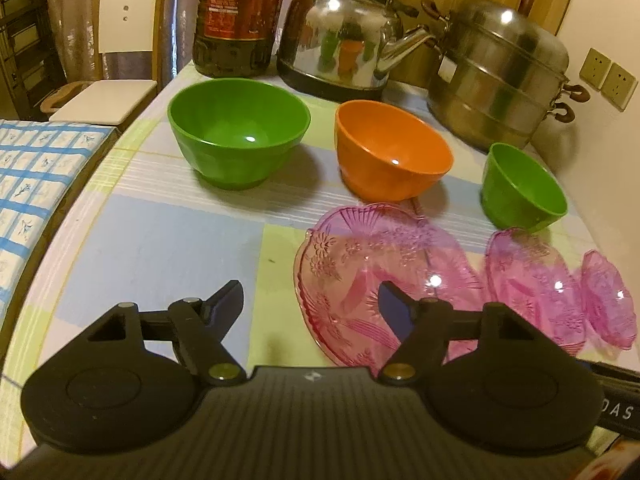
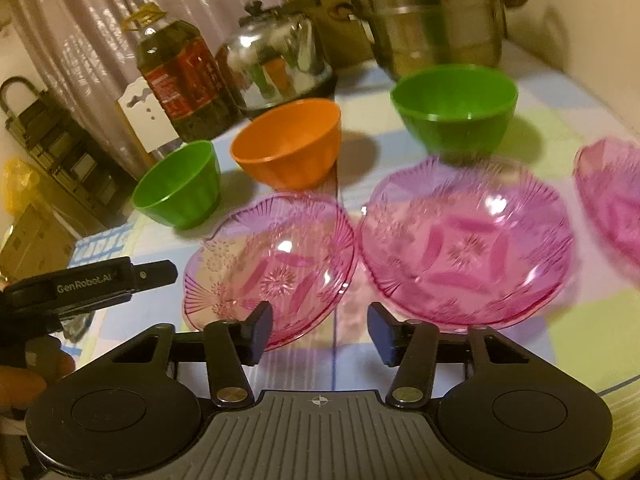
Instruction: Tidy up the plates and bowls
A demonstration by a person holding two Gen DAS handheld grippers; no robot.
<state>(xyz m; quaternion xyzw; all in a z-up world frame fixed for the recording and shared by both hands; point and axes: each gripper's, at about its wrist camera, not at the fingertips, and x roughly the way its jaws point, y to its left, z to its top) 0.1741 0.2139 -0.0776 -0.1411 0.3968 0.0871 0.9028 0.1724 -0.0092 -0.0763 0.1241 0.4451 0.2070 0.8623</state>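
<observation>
Cut off by the top edge in the left wrist view: oil bottle (image 1: 236,16) at the table's far edge. In the right wrist view: steamer pot (image 2: 436,16) cropped at top; rightmost pink glass dish (image 2: 612,208) blurred, clipped at right; label text on the bottle unreadable.

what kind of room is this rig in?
Most likely a home kitchen or dining area: a table with a checked cloth, a steel kettle and stacked steamer pot at the back, an oil bottle, and a dining chair.
</observation>
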